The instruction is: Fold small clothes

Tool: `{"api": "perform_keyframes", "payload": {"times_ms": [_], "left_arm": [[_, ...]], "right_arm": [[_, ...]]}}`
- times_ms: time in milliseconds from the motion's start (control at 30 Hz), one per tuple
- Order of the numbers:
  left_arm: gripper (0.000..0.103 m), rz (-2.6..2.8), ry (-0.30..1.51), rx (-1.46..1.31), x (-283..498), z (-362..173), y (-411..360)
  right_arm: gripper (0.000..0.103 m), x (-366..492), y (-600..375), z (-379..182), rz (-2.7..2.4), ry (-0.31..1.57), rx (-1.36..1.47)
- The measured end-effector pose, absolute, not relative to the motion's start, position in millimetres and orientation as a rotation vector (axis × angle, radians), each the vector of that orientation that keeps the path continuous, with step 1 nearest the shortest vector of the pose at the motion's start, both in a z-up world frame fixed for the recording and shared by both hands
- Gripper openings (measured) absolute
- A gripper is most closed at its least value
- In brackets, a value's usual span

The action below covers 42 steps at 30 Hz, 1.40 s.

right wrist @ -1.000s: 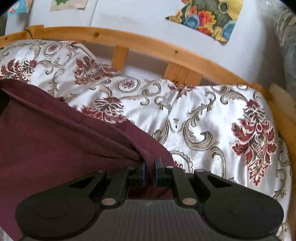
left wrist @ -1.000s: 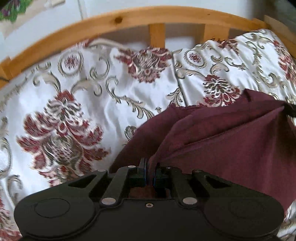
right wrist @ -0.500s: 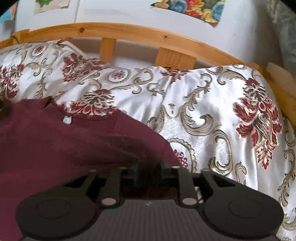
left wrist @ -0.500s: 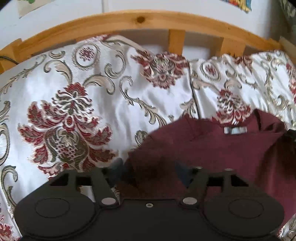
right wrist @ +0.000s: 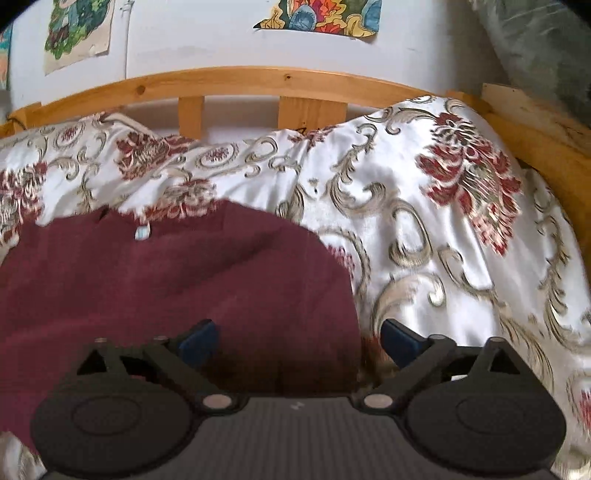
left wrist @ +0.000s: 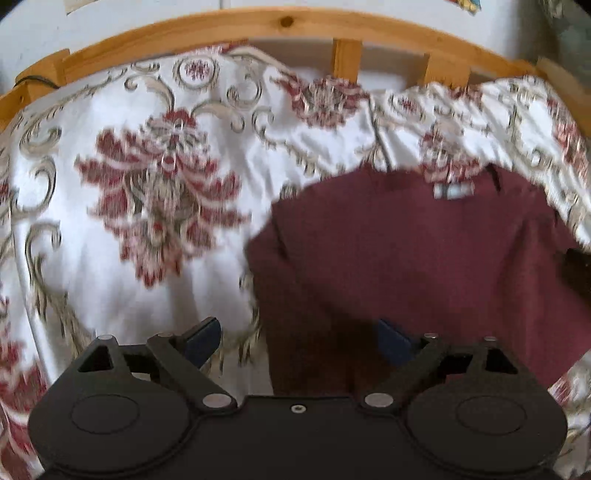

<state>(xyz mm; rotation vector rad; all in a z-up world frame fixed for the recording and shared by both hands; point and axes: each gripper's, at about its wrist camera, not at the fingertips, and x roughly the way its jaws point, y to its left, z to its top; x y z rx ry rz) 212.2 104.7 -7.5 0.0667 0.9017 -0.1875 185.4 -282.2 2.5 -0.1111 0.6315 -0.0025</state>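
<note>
A maroon garment (left wrist: 413,266) (right wrist: 177,280) lies spread flat on the bed, its pale neck label (left wrist: 452,190) (right wrist: 142,232) toward the headboard. My left gripper (left wrist: 299,341) hovers over the garment's left edge with its jaws opening wide; the cloth lies under the gap, and neither pad presses on it. Over the garment's right edge my right gripper (right wrist: 299,343) has its jaws opening wide too, with cloth below and no grip. A dark part of the other gripper (left wrist: 576,266) shows at the right edge of the left wrist view.
A white bedspread (left wrist: 110,258) (right wrist: 461,258) with red flowers and gold scrolls covers the bed. A wooden slatted headboard (left wrist: 288,26) (right wrist: 258,81) runs along the back, against a white wall with coloured pictures (right wrist: 321,18). A wooden side rail (right wrist: 546,147) stands at the right.
Both grippers were shut on the lifted maroon garment; both have let go and stand wide apart. The garment has dropped flat onto the bedspread, and both grippers have moved lower.
</note>
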Motion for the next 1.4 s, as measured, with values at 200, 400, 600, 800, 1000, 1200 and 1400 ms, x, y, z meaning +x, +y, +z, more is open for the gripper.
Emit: {"api": "perform_keyframes", "payload": {"times_ms": [200, 400, 600, 800, 1000, 1200, 1400], "left_arm": [[0.092, -0.113, 0.961, 0.030, 208.9, -33.7, 113.1], [0.093, -0.073, 0.981, -0.050, 207.5, -34.9, 124.3], [0.092, -0.029, 0.993, -0.032, 207.9, -36.4, 127.0], [0.092, -0.034, 0.995, -0.044, 206.6, -36.8, 128.6], [0.093, -0.030, 1.004, -0.074, 204.7, -32.0, 131.9], [0.099, -0.056, 0.979, -0.191, 188.2, -21.8, 141.2], [0.102, -0.153, 0.920, -0.247, 180.4, -18.6, 130.0]], "right_arm": [[0.103, 156.5, -274.5, -22.2, -0.137, 0.616, -0.170], [0.103, 138.2, -276.2, -35.5, -0.196, 0.567, -0.133], [0.103, 138.2, -275.1, -39.7, -0.209, 0.566, -0.124], [0.103, 138.3, -276.8, -40.2, -0.216, 0.576, -0.096], [0.103, 137.1, -276.2, -41.8, -0.220, 0.574, -0.092], [0.103, 125.7, -272.3, -31.5, -0.243, 0.547, -0.076], [0.103, 111.6, -253.5, -15.4, -0.312, 0.496, -0.104]]}}
